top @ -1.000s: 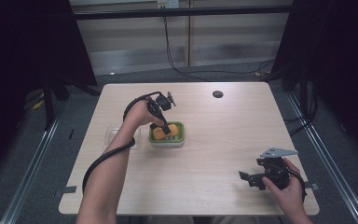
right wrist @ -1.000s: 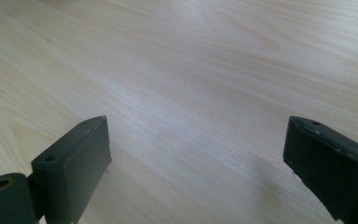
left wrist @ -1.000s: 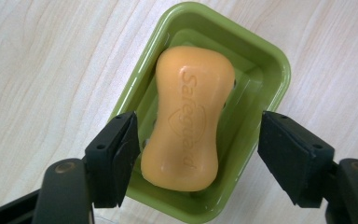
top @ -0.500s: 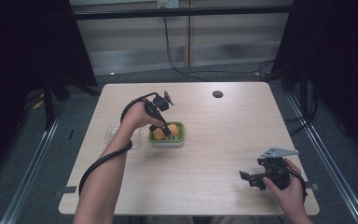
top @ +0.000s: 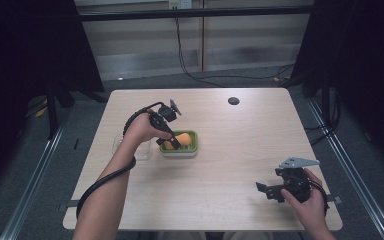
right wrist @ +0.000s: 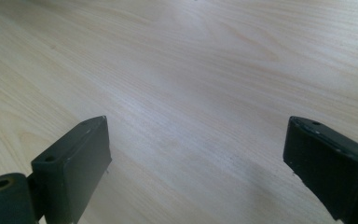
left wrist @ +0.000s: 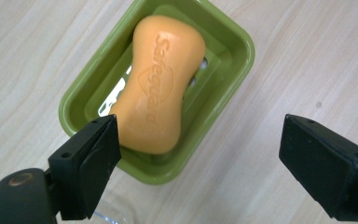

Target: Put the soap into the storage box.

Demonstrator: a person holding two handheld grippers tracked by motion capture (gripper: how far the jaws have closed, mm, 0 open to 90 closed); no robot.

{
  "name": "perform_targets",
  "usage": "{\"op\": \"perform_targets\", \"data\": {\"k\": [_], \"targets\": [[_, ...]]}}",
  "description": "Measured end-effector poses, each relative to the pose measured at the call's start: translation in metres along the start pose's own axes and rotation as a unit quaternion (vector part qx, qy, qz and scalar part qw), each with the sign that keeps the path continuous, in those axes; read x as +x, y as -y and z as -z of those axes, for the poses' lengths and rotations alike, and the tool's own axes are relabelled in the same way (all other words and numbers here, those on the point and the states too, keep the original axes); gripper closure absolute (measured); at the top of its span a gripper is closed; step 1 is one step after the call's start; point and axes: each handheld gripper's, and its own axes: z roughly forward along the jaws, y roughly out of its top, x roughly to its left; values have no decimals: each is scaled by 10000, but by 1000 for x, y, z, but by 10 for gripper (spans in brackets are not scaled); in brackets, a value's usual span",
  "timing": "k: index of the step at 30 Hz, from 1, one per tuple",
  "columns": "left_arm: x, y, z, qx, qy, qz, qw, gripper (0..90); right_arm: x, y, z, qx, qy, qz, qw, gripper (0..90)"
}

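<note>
One readable text: the brand name "Safeguard", pressed in raised letters into the top face of the orange, waisted bar of soap (left wrist: 161, 84), running lengthwise along the bar, seen in the left gripper view. A curved embossed line sits beside the word. The bar lies in the green rectangular plastic soap dish (left wrist: 233, 42), which bears no lettering that can be made out. In the high view the soap (top: 182, 138) is too small for its wording to be read. No other labels, numbers or signs legible
</note>
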Motion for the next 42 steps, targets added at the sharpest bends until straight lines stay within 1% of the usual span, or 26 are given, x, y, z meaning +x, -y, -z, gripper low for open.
{"op": "perform_targets", "data": {"k": [1, 3, 6, 7, 9, 12, 14, 15, 16, 17, 18, 19, 22, 24, 25, 26, 27, 29, 30, 33, 34, 36, 37, 38, 41, 42], "targets": [[-1, 2, 0, -42, 8, 30, 10000, 121, 1, -1, 0, -26, -1, -34, 10000, 72], [-2, 5, 1, -39, 65, 51, 10000, 120, 1, -1, -1, -40, -35, 19, 10000, 72], [-5, 9, 1, -69, 66, -29, 10000, 118, 3, -1, -2, -44, -54, 52, 10000, 72], [-7, 11, 2, -72, 52, -21, 10000, 118, 4, -1, -2, -7, -41, -7, 10000, 72], [-10, 14, 3, -164, 73, -11, 9998, 118, 3, 0, -3, 29, -48, 78, 10000, 71], [-13, 17, 5, -160, 69, -112, 9998, 118, 3, 0, -2, 39, -36, 63, 10000, 72], [-16, 19, 5, -231, 53, -87, 9997, 118, 4, -1, -2, -4, -34, 43, 10000, 72], [-16, 20, 7, -179, 69, -180, 9997, 118, 5, -1, -1, 0, -30, 46, 10000, 71], [-18, 21, 7, -246, 59, -222, 9994, 118, 5, 0, -1, 17, -36, 61, 10000, 72], [-20, 21, 8, -257, 108, -152, 9995, 118, 5, 0, 0, 12, -41, 74, 10000, 72], [-21, 22, 8, -259, 68, -205, 9994, 118, 6, 0, 0, 14, -38, 78, 10000, 72], [-23, 22, 8, -259, 73, -180, 9995, 118, 6, 0, 0, 12, -39, 79, 10000, 72], [-27, 25, 9, -256, 115, -269, 9992, 117, 7, -1, 0, 4, -37, 89, 10000, 72], [-30, 28, 7, -344, 91, -233, 9991, 117, 8, -1, -1, 24, -53, 112, 9999, 72], [-31, 29, 8, -289, 104, -284, 9991, 117, 9, -2, -2, 23, -23, 87, 10000, 71], [-32, 31, 7, -336, 128, -252, 9990, 117, 9, -2, -3, 22, -55, 120, 9999, 72], [-32, 32, 8, -289, 127, -261, 9992, 117, 10, -2, -4, 26, -71, 108, 9999, 71], [-34, 36, 6, -392, 124, -204, 9989, 116, 11, -3, -5, 23, -83, 143, 9999, 72], [-33, 38, 6, -322, 147, -280, 9990, 116, 11, -4, -5, 50, -115, 158, 9998, 71], [-34, 44, 6, -360, 159, -193, 9990, 116, 13, -5, -7, 52, -129, 164, 9998, 71], [-33, 45, 5, -374, 176, -222, 9989, 116, 14, -6, -8, 38, -128, 138, 9998, 72], [-33, 49, 5, -402, 144, -183, 9989, 116, 14, -6, -9, 66, -145, 207, 9997, 72], [-34, 50, 5, -446, 162, -102, 9988, 116, 14, -6, -9, 72, -154, 214, 9996, 72], [-33, 52, 5, -398, 134, -155, 9990, 116, 14, -6, -10, 73, -159, 223, 9996, 72], [-33, 56, 4, -463, 136, -64, 9988, 116, 15, -7, -10, 84, -151, 205, 9996, 72], [-32, 57, 5, -414, 128, -154, 9989, 116, 15, -7, -10, 73, -167, 218, 9996, 72]]}}
